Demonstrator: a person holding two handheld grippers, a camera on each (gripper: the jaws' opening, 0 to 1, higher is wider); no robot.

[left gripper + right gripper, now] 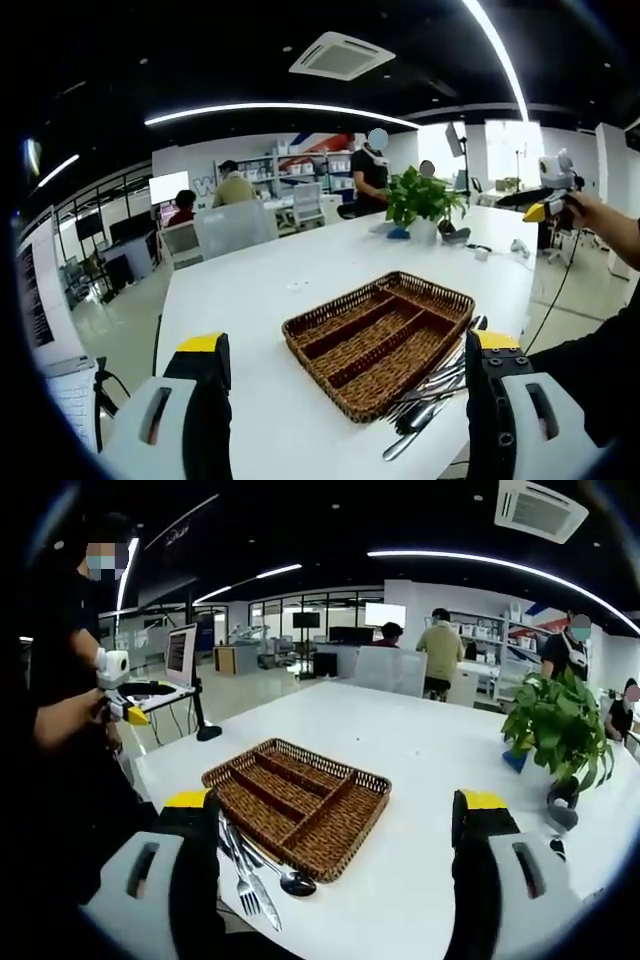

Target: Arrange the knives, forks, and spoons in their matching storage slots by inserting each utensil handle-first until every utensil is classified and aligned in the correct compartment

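Observation:
A brown wicker tray (335, 301) with several long compartments sits on the white table (260, 280). A heap of metal knives, forks and spoons (430, 395) lies on the table against the tray's near right side. My left gripper (348, 345) hangs open above the table in front of the tray, holding nothing. In the right gripper view the tray (330, 763) lies ahead, with the utensils (258, 872) at its near left corner. My right gripper (335, 802) is open and empty. Each gripper also shows far off in the other's view, hand-held: the right gripper (553, 197) and the left gripper (118, 693).
A potted plant (422, 198) (556, 730) stands further along the table with small items around it. A monitor on a stand (181, 656) is beside the table's end. Several people sit or stand at desks in the background.

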